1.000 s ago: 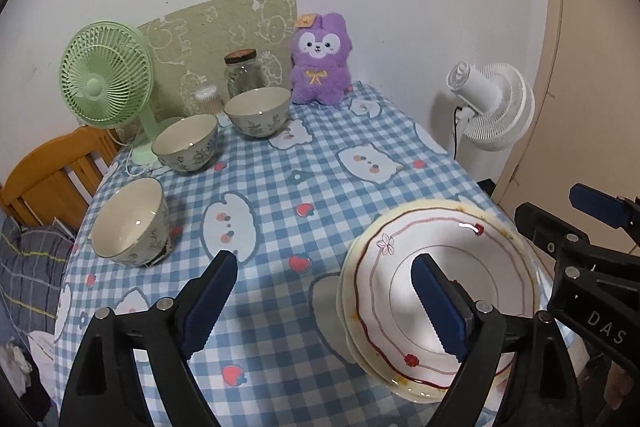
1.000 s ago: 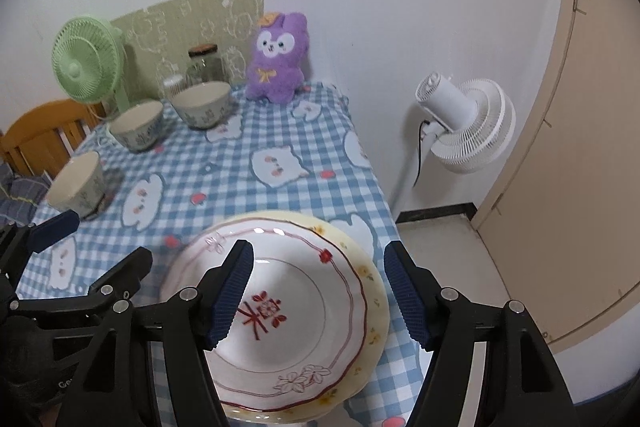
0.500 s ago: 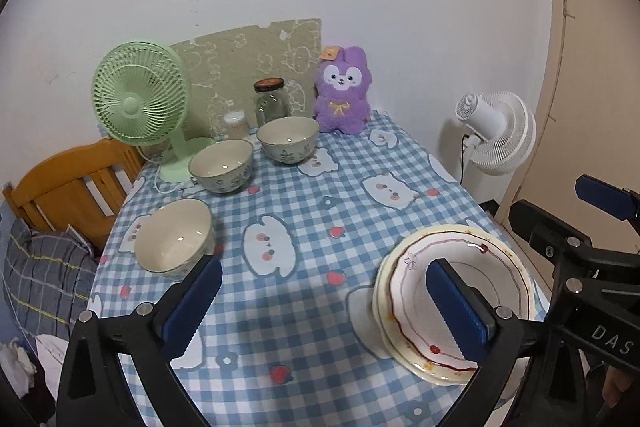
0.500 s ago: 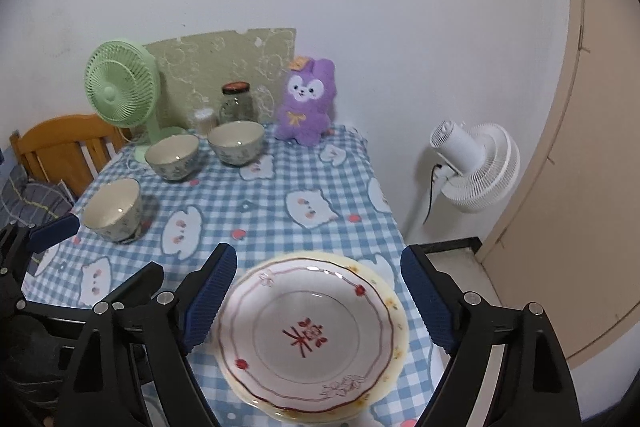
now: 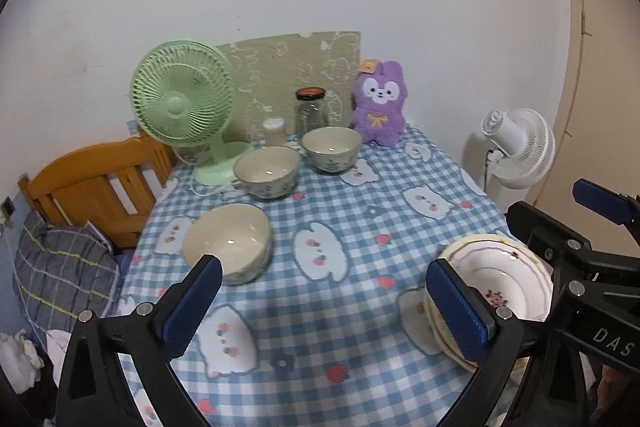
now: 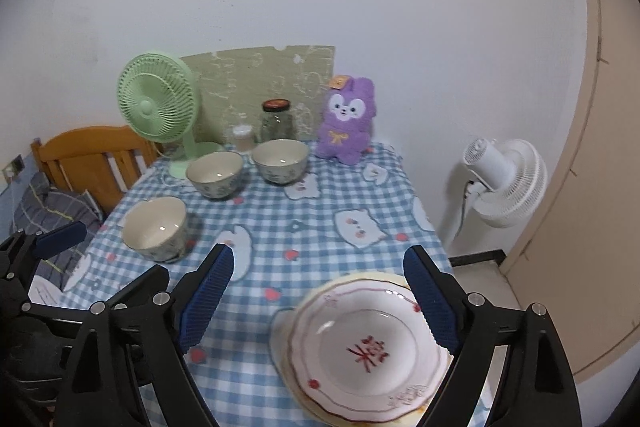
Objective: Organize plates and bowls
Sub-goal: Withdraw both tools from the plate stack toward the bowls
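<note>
Left gripper point(image 5: 324, 301) and right gripper point(image 6: 320, 291) both spread wide, holding nothing, above blue checked tablecloth point(image 5: 352, 211); stacked white red-trimmed plates point(image 6: 368, 351) near front right edge; 3 cream ceramic bowls point(image 5: 228, 243) left.

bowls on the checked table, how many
3 cream ceramic bowls with patterned outsides: one near the left table edge, one beside the green fan's base, one in front of the glass jar. None are stacked.

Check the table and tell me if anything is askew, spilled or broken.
Nothing spilled or broken. The plates sit stacked near the table's right edge, and the three bowls stand upright but apart, not yet nested.
</note>
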Tool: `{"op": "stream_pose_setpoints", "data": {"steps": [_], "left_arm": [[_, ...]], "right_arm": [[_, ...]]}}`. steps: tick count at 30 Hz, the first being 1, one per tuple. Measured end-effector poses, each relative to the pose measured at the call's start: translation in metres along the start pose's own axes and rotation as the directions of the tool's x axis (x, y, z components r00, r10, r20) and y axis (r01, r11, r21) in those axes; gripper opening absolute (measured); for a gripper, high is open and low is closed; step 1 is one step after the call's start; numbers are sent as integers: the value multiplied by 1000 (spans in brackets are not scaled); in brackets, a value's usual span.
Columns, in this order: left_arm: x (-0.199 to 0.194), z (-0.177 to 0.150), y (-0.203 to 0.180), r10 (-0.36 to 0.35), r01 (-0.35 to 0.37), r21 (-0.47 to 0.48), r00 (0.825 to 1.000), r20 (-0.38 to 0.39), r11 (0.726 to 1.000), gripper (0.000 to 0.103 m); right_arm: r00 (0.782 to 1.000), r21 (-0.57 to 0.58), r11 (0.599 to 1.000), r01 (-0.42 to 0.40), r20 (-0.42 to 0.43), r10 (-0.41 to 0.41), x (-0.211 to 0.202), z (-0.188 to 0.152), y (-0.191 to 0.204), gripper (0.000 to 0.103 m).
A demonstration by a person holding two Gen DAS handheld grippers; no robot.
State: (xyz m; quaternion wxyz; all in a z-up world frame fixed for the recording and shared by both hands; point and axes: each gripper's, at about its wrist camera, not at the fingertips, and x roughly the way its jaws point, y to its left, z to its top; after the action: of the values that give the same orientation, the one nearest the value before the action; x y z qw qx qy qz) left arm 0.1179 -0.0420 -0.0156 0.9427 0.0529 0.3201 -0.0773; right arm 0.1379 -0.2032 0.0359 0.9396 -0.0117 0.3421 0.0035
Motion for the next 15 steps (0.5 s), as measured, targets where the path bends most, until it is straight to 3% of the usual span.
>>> {"op": "stream_pose_setpoints", "data": {"steps": [15], "left_arm": [[11,-3,44,60,-60,-3,998,-5,998,102]], "right_arm": [[997,-57,995,-76,-34,75,30,12,45,89]]}}
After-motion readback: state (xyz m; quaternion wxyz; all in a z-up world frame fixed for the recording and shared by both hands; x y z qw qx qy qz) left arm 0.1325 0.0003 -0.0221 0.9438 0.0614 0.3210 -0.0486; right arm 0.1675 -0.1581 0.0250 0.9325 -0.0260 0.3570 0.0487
